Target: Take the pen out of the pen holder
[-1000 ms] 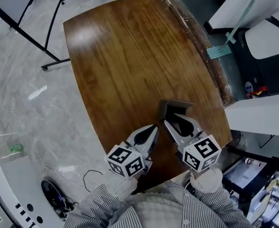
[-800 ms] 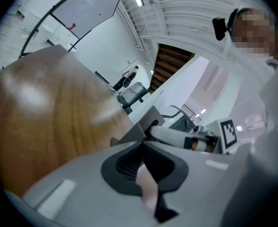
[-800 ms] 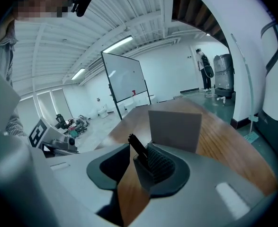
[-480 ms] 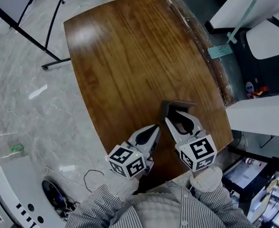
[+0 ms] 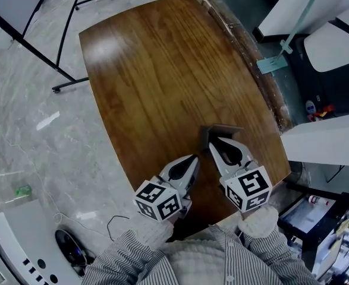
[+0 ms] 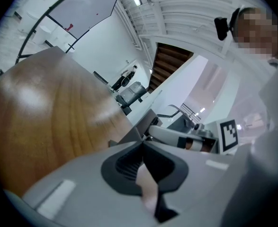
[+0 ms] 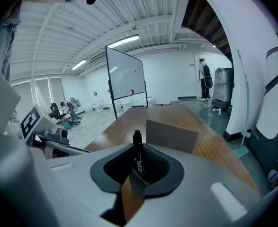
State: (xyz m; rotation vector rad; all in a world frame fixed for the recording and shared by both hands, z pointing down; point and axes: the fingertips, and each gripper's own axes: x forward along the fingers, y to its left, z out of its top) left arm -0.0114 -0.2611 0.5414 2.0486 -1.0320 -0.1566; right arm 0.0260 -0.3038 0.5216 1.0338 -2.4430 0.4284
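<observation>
Pen (image 7: 138, 155) is standing upright between your right gripper's (image 5: 225, 146) jaws, long axis vertical. The jaws have just been closing and are now pinching it. Its lower end is hiding behind the pen holder's (image 7: 172, 135) grey wall. Your left gripper (image 5: 189, 162) is keeping its jaws together, empty.

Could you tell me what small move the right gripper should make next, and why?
Probably lift straight up. The jaws of the right gripper have just been closing and now seem to pinch the upright black pen, which stands in the brown box-shaped pen holder.
</observation>
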